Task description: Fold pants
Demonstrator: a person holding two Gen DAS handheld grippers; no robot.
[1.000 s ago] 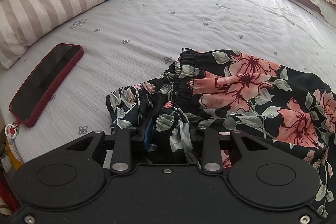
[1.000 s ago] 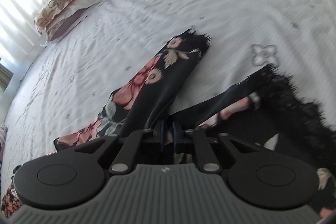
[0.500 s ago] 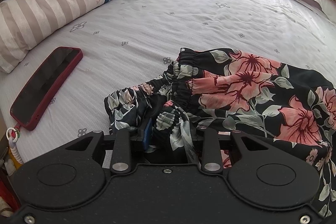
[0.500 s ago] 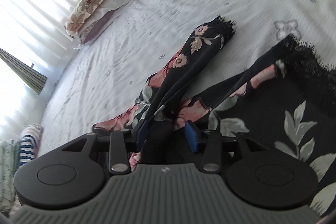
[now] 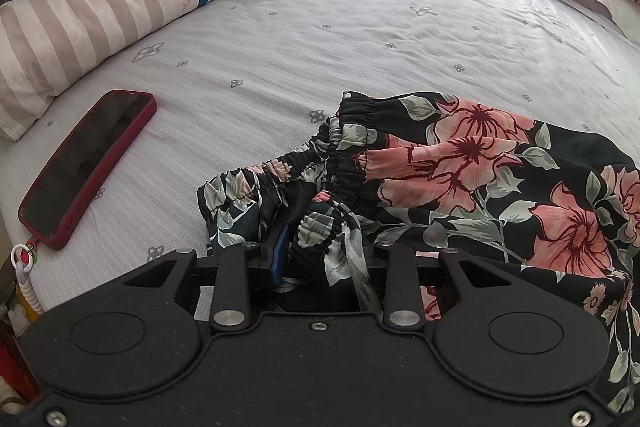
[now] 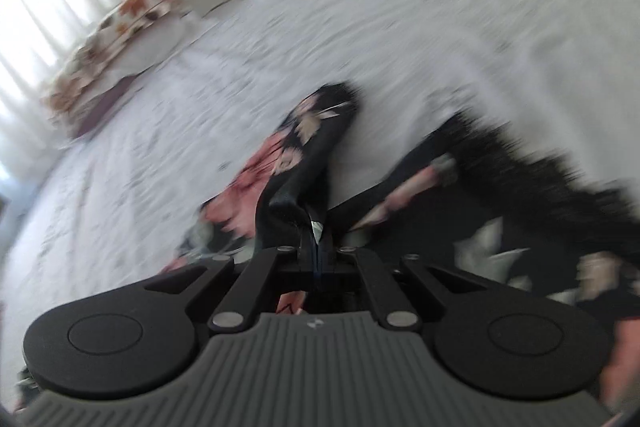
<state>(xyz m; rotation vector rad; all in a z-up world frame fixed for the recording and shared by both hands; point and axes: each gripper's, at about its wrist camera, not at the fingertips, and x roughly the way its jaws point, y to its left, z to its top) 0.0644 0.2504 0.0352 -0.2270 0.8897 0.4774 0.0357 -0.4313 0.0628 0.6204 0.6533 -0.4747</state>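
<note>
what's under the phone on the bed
The phone lies flat on the pale patterned sheet, with its charm strap hanging off the bed's edge. Only sheet shows around it; whatever is directly beneath it is covered.

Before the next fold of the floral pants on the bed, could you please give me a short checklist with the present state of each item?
1. Left hand-held gripper clamped on the bunched elastic waistband: ok.
2. Right hand-held gripper shut on dark fabric near the pants legs: ok, though the right wrist view is blurred.
3. Pants flat on the bed sheet: not ok, the waistband is crumpled and the legs lie apart.
4. Red phone apart from the pants: ok, it lies to their left with bare sheet between.
5. Both leg hems aligned: not ok, they are spread.
</note>
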